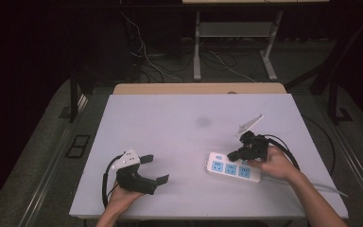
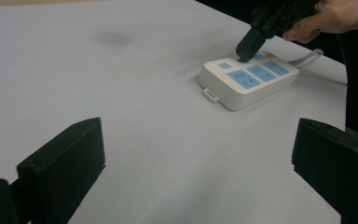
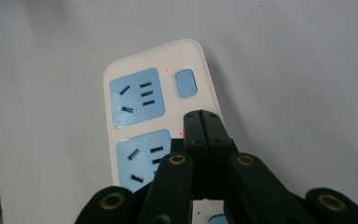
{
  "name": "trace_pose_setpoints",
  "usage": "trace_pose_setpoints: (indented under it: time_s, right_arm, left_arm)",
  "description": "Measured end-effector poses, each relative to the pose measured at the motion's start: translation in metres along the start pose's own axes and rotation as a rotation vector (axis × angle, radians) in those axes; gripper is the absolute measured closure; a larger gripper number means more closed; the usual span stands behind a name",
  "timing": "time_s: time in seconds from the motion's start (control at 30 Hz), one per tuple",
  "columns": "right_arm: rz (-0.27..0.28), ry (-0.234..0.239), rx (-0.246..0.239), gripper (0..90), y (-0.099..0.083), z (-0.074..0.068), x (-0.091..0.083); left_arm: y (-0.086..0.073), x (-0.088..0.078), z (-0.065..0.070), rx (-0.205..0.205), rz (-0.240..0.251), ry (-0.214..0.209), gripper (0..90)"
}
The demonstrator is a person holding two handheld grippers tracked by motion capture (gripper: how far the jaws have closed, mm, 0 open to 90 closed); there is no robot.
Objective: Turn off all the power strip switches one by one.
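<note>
A white power strip (image 1: 231,169) with blue sockets lies on the white table (image 1: 179,123), front right. My right gripper (image 1: 231,155) is shut with nothing between its jaws. Its closed tip (image 3: 202,116) is down on the strip's top beside the second socket, covering the spot just below the first blue switch (image 3: 186,83). Small red lights glow beside the switches. In the left gripper view the same tip (image 2: 247,49) touches the strip (image 2: 249,79). My left gripper (image 1: 155,169) rests front left, open and empty (image 2: 200,163), pointing toward the strip.
The strip's white cable (image 1: 321,187) runs off the table's right edge. A faint dark smudge (image 1: 202,122) marks the table's middle. Behind the table are a wooden board edge (image 1: 198,88), a desk frame and loose cables on the floor.
</note>
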State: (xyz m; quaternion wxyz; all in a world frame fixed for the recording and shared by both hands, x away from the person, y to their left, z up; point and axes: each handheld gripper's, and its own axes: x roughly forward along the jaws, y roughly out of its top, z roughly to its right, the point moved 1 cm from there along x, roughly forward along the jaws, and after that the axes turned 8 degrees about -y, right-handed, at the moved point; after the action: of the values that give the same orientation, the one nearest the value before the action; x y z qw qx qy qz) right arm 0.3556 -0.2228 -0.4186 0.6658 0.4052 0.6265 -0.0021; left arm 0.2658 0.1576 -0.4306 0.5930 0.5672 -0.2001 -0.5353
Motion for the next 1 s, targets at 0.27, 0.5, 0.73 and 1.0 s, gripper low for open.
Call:
trace_pose_setpoints:
  time_s: [0.27, 0.5, 0.73, 1.0]
  right_arm:
    - [0.031, -0.003, 0.0, 90.0, -0.0044, 0.0, 0.0003]
    - [0.039, -0.005, -0.002, 90.0, -0.0064, -0.0006, 0.0008]
    - [0.055, -0.015, 0.002, 90.0, -0.0094, -0.0012, -0.0003]
    - [0.051, -0.024, -0.004, 90.0, -0.0084, -0.0023, -0.0008]
  left_arm:
    - [-0.0002, 0.001, 0.0012, 0.0, -0.001, 0.0, 0.8]
    - [-0.0006, 0.001, 0.0009, -0.003, -0.001, 0.003, 0.8]
    - [-0.0007, 0.0013, 0.001, -0.004, -0.001, 0.003, 0.8]
    - [-0.001, -0.0007, -0.0009, -0.007, 0.005, 0.007, 0.8]
